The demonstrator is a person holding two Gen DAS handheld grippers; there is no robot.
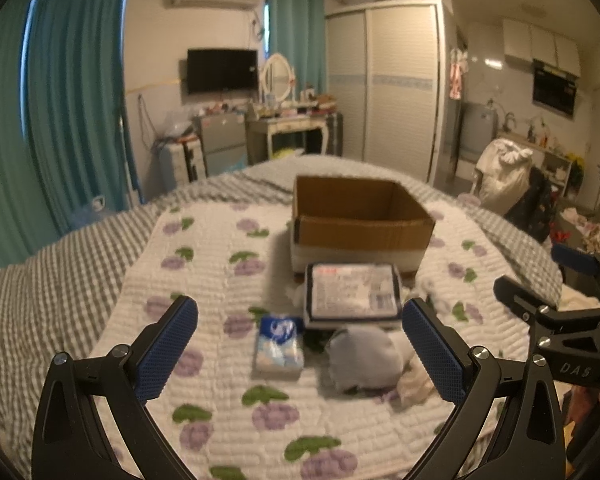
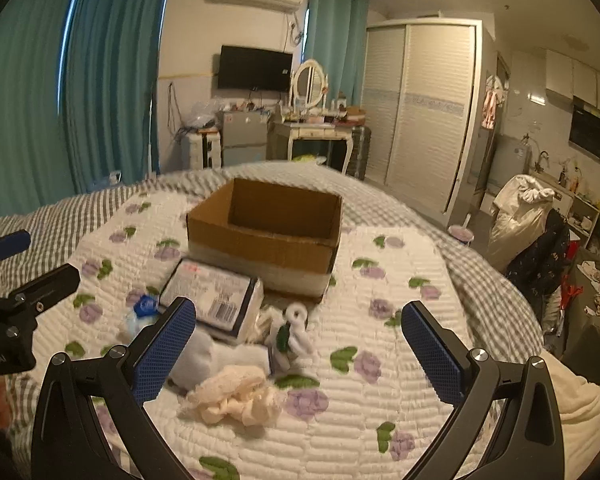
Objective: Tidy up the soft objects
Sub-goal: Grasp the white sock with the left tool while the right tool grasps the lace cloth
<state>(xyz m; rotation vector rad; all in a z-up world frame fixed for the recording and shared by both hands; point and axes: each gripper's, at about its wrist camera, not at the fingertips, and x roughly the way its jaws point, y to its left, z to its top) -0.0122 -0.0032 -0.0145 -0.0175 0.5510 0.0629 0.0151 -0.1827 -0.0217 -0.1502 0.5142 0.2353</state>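
Observation:
An open cardboard box [image 1: 360,216] [image 2: 268,232] stands on the quilted bed cover. In front of it lie a flat tissue pack [image 1: 354,292] [image 2: 212,300], a small blue-and-white tissue packet [image 1: 280,346] [image 2: 142,312], a grey-white sock bundle [image 1: 364,358] [image 2: 196,360], a cream crumpled cloth [image 2: 236,396] and a small white item [image 2: 296,328]. My left gripper [image 1: 300,352] is open and empty above the small packet and sock bundle. My right gripper [image 2: 300,354] is open and empty, just right of the pile. Each gripper shows at the edge of the other's view.
The white quilt with purple grape print [image 1: 228,272] [image 2: 380,360] lies over a grey checked blanket [image 1: 60,264]. Beyond the bed are teal curtains [image 1: 72,100], a dressing table [image 1: 288,128], a wardrobe [image 1: 400,88] and cluttered furniture on the right [image 2: 540,240].

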